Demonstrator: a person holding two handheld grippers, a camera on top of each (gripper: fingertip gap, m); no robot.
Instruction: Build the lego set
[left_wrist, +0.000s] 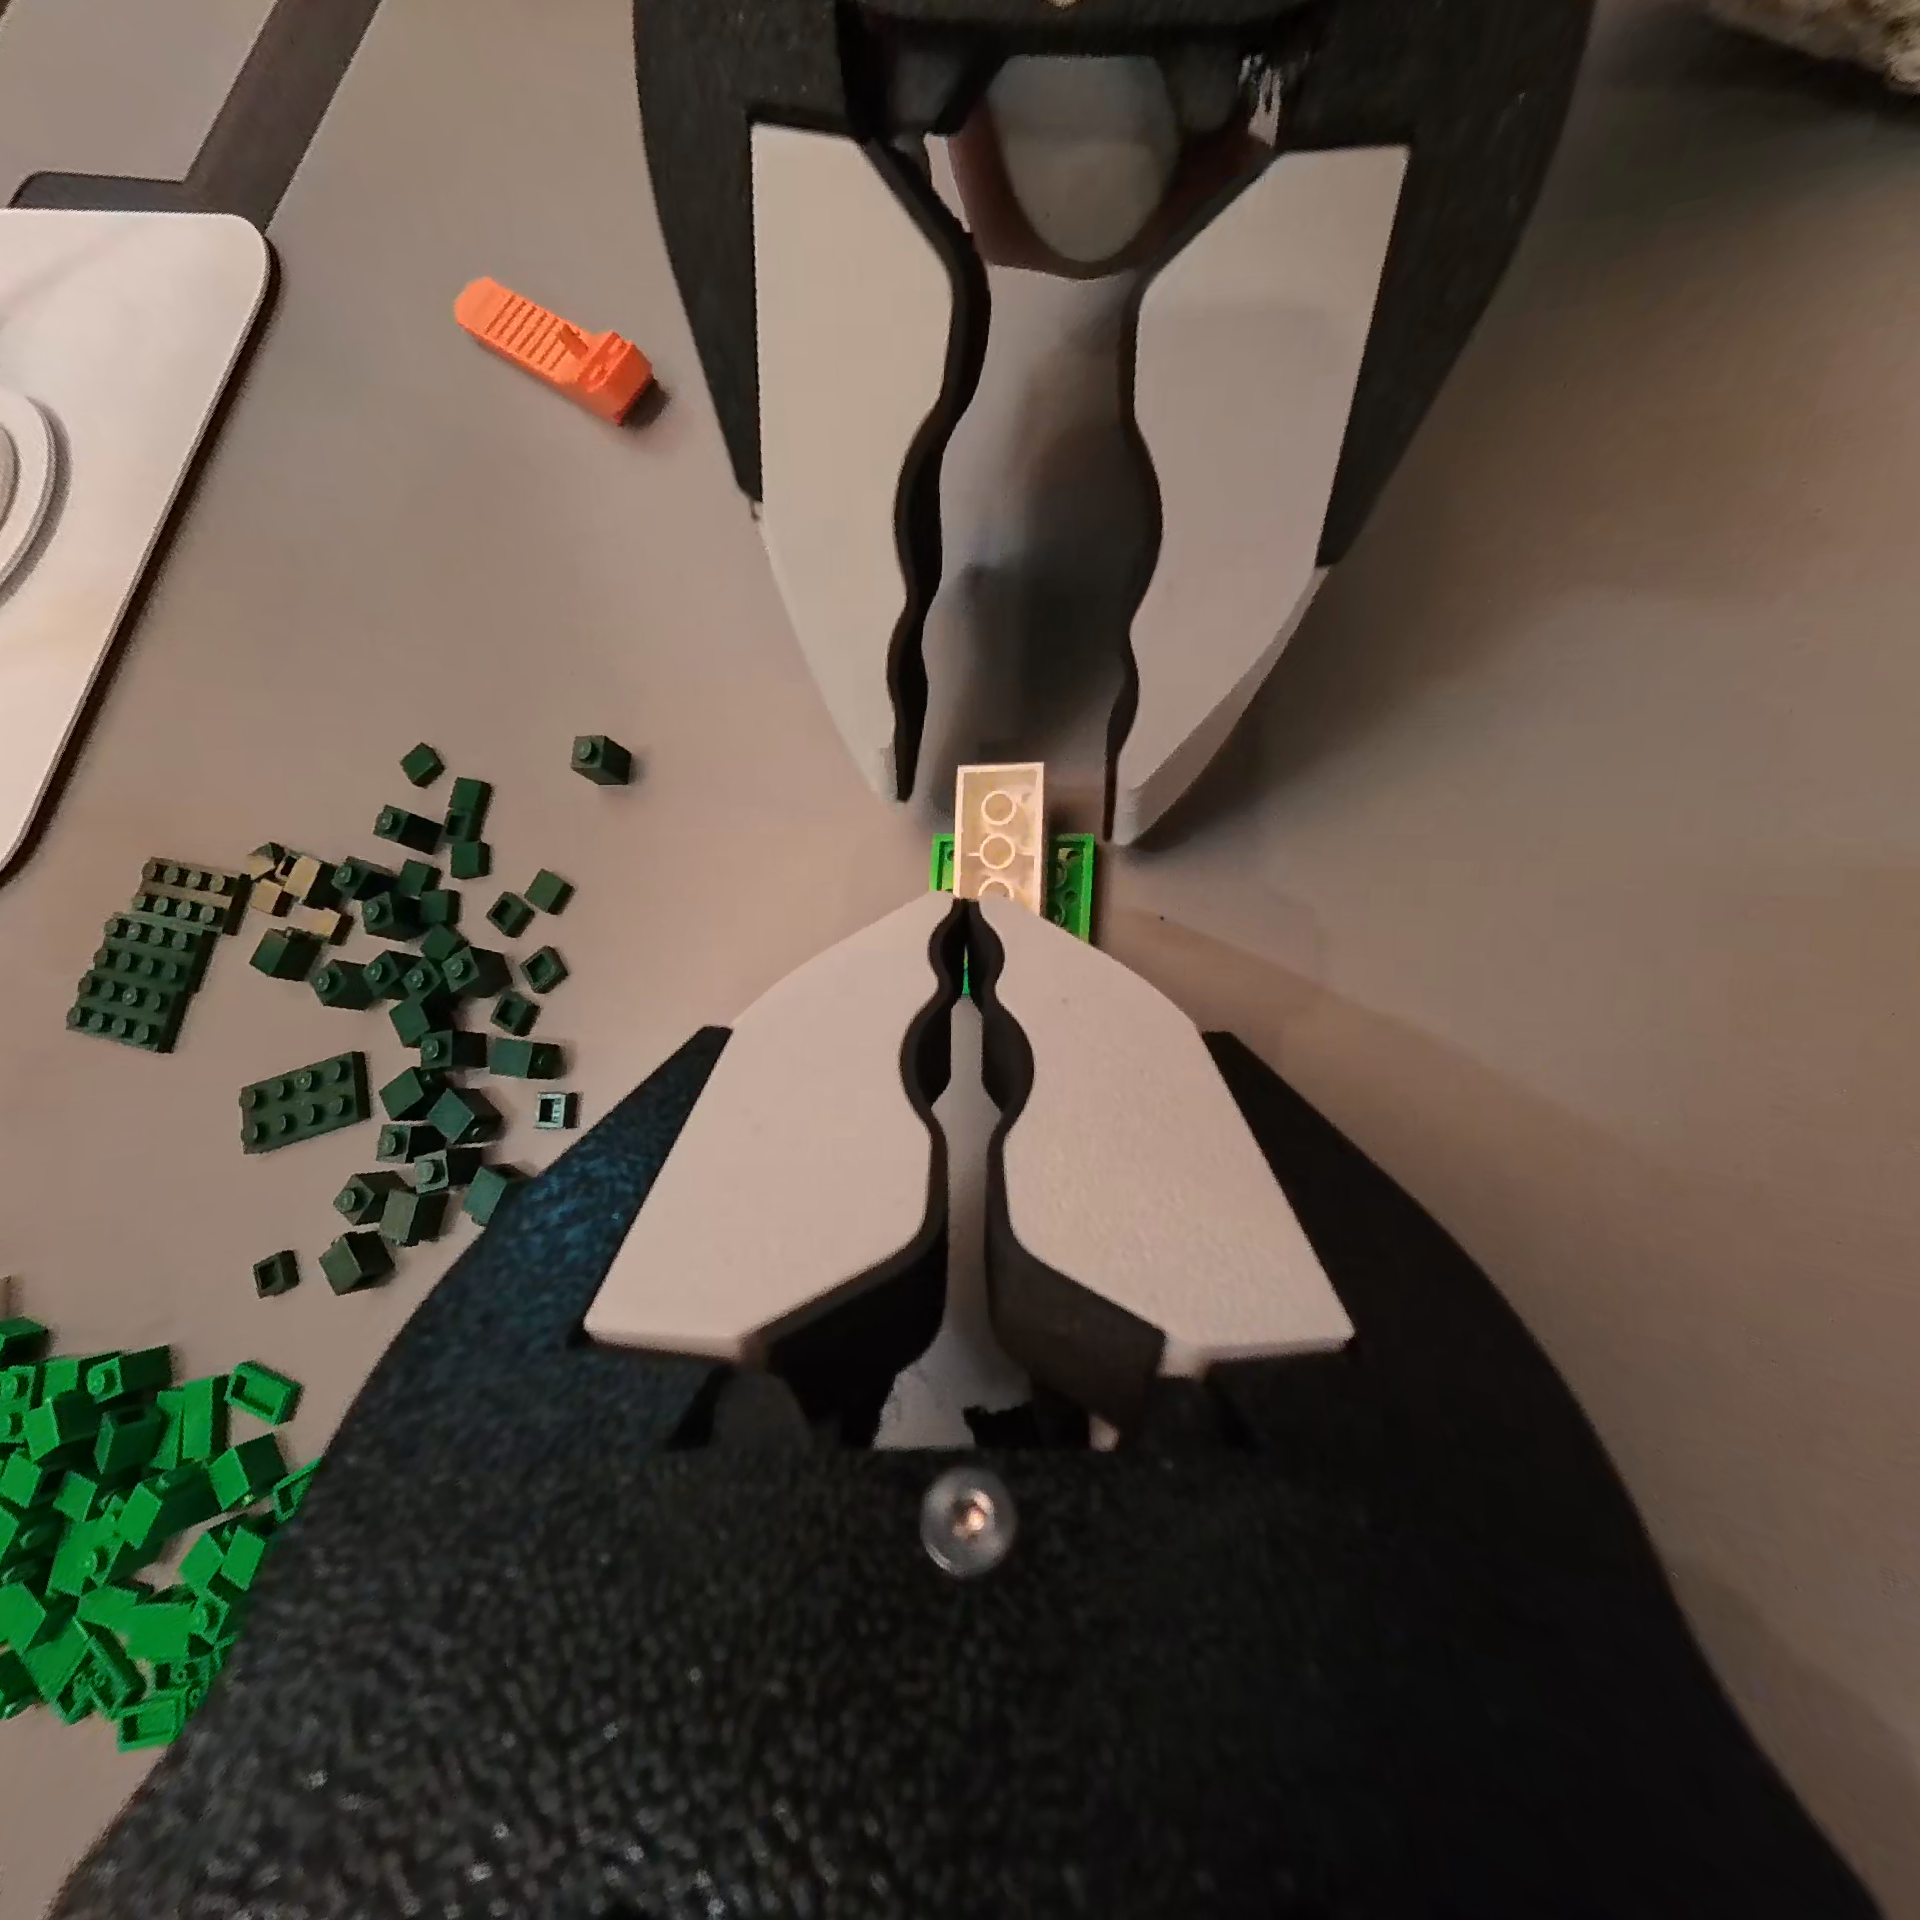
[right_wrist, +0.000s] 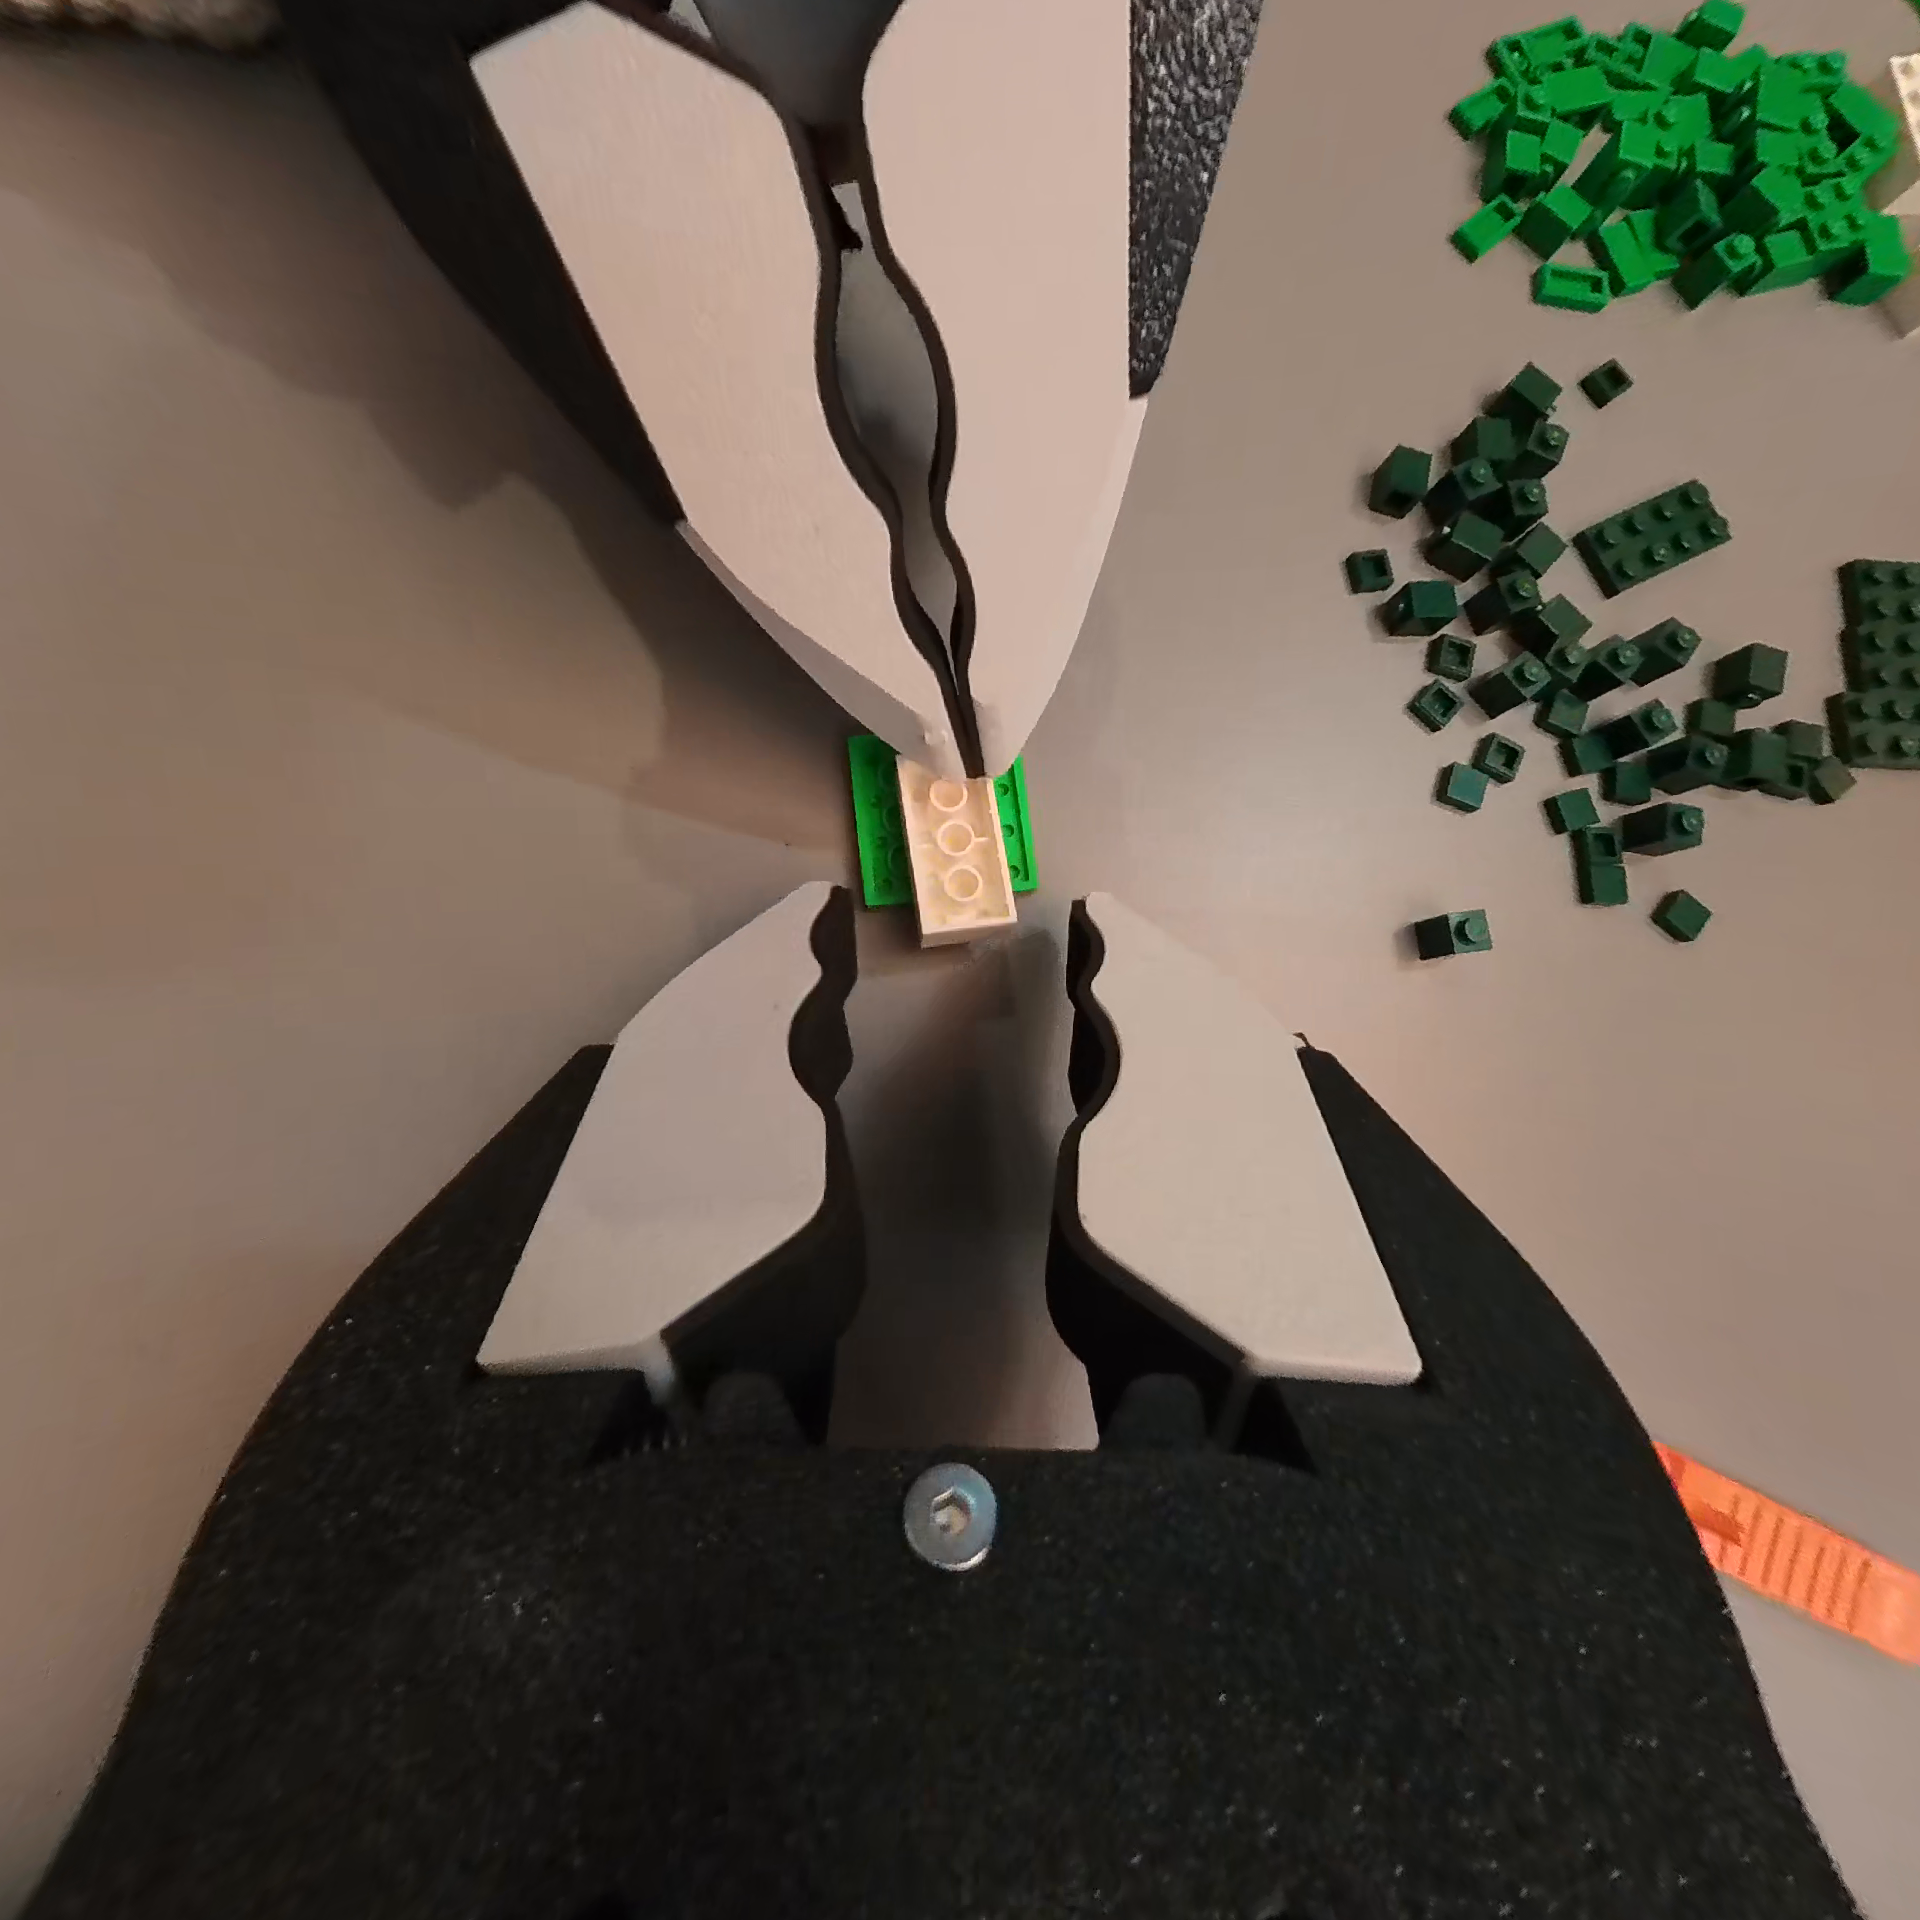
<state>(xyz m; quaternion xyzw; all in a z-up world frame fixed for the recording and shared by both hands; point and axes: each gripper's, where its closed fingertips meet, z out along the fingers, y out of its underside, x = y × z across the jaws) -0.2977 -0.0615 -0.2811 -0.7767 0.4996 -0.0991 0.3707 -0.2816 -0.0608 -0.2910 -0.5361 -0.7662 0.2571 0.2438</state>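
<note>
The left claw (left_wrist: 966, 912) is closed, its tips pinched together at the near end of the small assembly; we judge that it grips the edge of the bright green plate (right_wrist: 871, 821), though the contact itself is hidden. The right claw (right_wrist: 961, 914) stands open, jaws spread well wider than the white brick (right_wrist: 954, 854), which lies between and just ahead of its tips without touching them. That white brick sits underside up, tubes showing, across the green plate on the bench (right_wrist: 312, 623).

We judge the step in hand to be seating or adjusting the white brick on the plate. To do it well, we hold the plate steady with the left claw, centre the right jaws squarely on the brick's long sides, and close without twisting.

Further out, the dark green bricks (left_wrist: 416, 997) and bright green bricks (left_wrist: 114, 1507) lie in separate heaps well apart from the work. An orange brick separator (left_wrist: 556, 348) lies apart on the bench.
</note>
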